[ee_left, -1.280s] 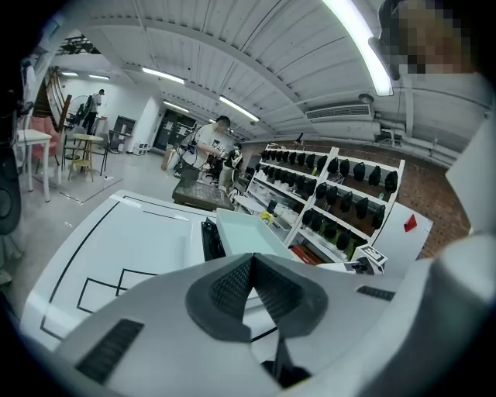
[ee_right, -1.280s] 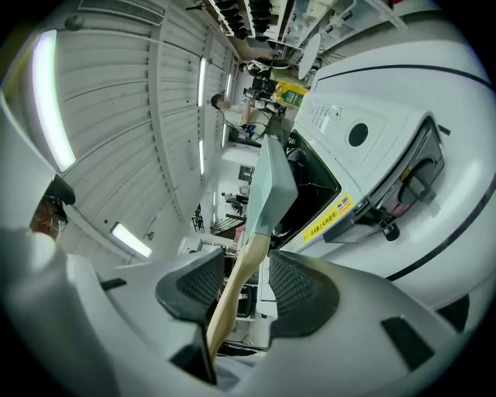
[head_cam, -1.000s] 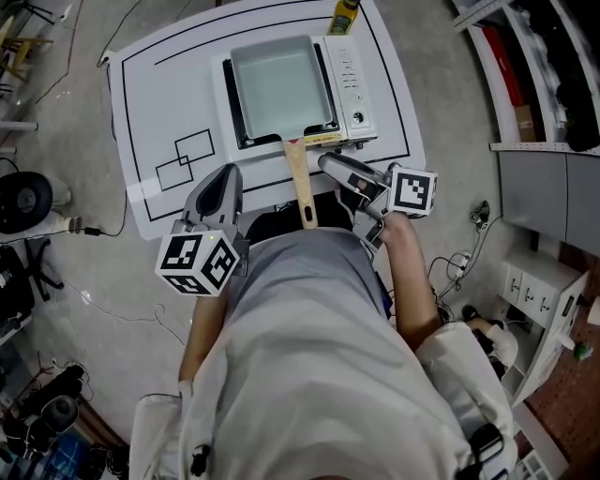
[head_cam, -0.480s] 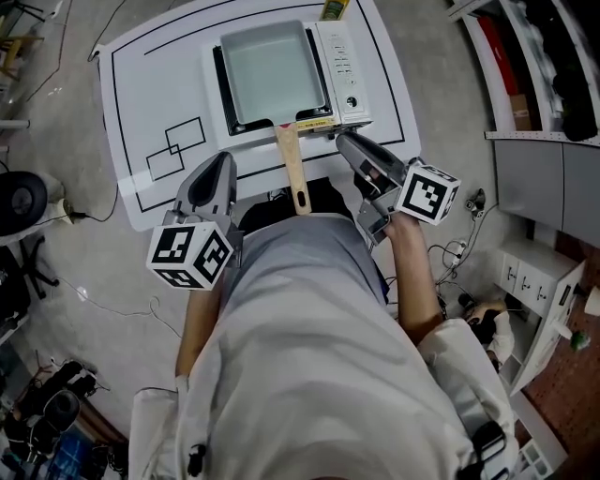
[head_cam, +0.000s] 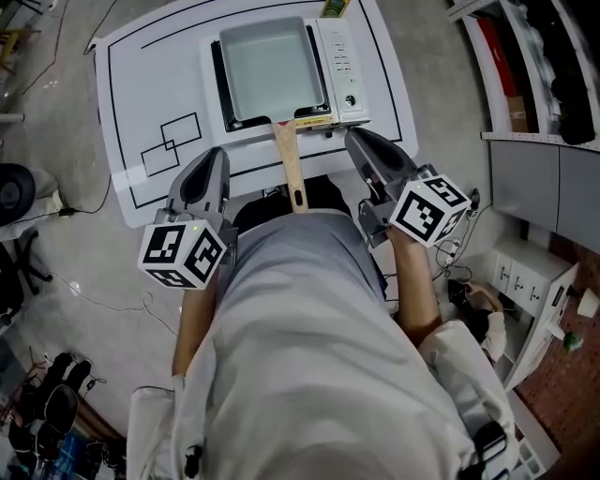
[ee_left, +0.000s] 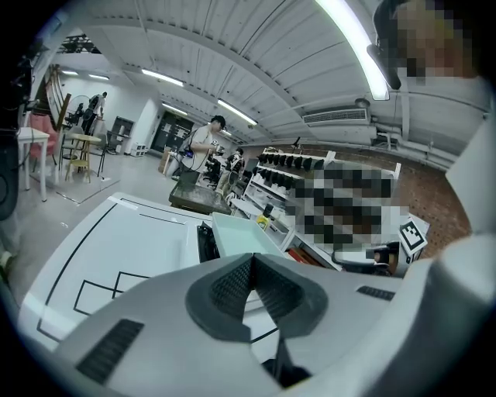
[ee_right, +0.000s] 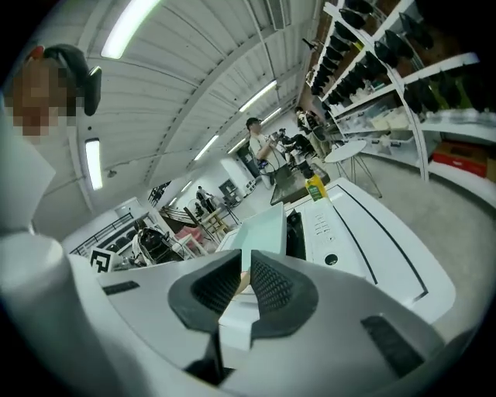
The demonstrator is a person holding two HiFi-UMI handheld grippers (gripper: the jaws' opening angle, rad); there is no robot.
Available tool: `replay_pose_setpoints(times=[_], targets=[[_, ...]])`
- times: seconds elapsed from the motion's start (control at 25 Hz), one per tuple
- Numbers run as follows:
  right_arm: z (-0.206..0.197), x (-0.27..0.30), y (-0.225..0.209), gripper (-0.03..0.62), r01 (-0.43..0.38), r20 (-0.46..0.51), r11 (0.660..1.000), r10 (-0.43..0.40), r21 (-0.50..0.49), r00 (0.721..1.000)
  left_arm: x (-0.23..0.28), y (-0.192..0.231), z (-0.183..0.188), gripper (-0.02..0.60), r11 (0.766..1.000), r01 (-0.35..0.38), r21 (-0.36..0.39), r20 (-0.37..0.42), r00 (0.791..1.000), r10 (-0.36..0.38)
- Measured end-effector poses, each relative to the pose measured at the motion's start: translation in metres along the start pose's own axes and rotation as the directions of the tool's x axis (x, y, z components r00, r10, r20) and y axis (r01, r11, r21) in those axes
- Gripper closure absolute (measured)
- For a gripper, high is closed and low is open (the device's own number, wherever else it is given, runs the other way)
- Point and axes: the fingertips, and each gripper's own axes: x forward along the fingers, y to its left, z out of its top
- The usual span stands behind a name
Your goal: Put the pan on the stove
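A pale rectangular pan (head_cam: 270, 67) rests on the white single-burner stove (head_cam: 342, 66), and its wooden handle (head_cam: 289, 164) sticks out over the table's front edge toward me. My left gripper (head_cam: 208, 155) hangs left of the handle with its jaws shut on nothing. To the right of the handle, my right gripper (head_cam: 354, 136) is clear of it, and its jaws are closing to a narrow gap with nothing between them. The left gripper view shows the left gripper (ee_left: 252, 260) with the pan (ee_left: 236, 236) beyond it. Past the right gripper (ee_right: 246, 260), the right gripper view shows the pan (ee_right: 263, 229) and the stove's control panel (ee_right: 322, 225).
The stove stands on a white table (head_cam: 141, 94) marked with black lines and two overlapping rectangles (head_cam: 169, 145). A yellow bottle (head_cam: 331, 7) stands behind the stove. Shelving (head_cam: 544, 66) lines the right side, and cables lie on the floor to the left.
My right gripper has drawn away from the pan handle to the right, and its jaws have narrowed from wide open. The left gripper has barely moved. The pan stays on the stove.
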Motion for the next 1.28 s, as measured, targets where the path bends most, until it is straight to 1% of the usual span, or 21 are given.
replay_pose_setpoints(times=[0.12,0.24,0.4,0.6,0.76,0.84,0.96,1.04,1.28], targets=[[0.004,-0.002,0.001,0.567,0.037,0.002,0.997,-0.037,-0.070,0.999,0.002,0.001,0.001,0.574,1.000,0.005,-0.001,0.000,1.000,-0.005],[0.007,-0.003,0.003,0.583,0.063,0.007,0.991,-0.063,-0.115,0.998,0.004,0.003,0.001,0.574,1.000,0.009,-0.002,-0.003,1.000,-0.009],[0.010,-0.002,0.006,0.583,0.093,0.018,0.981,-0.091,-0.170,0.996,0.010,0.005,0.001,0.574,1.000,0.012,0.023,-0.014,1.000,-0.012],[0.001,0.004,0.007,0.585,0.135,-0.018,0.960,-0.144,-0.247,0.989,0.011,0.009,-0.002,0.574,1.000,0.020,0.014,-0.023,1.000,-0.020],[-0.001,0.010,0.012,0.585,0.140,-0.024,0.953,-0.152,-0.268,0.988,0.011,0.012,-0.004,0.574,1.000,0.024,0.014,-0.038,0.999,-0.024],[-0.003,0.011,0.014,0.585,0.146,-0.031,0.940,-0.164,-0.309,0.986,0.011,0.013,-0.004,0.574,1.000,0.024,0.010,-0.036,0.999,-0.023],[-0.010,0.012,0.014,0.585,0.173,-0.034,0.909,-0.200,-0.380,0.979,0.009,0.018,-0.007,0.574,1.000,0.011,-0.006,-0.038,0.999,-0.011],[-0.013,0.011,0.012,0.585,0.194,-0.034,0.904,-0.223,-0.382,0.974,0.007,0.019,-0.010,0.574,1.000,0.010,-0.011,-0.048,0.999,-0.010],[-0.012,0.005,0.011,0.585,0.212,-0.014,0.917,-0.230,-0.337,0.973,0.001,0.019,-0.012,0.574,1.000,0.015,-0.008,-0.048,0.999,-0.015]])
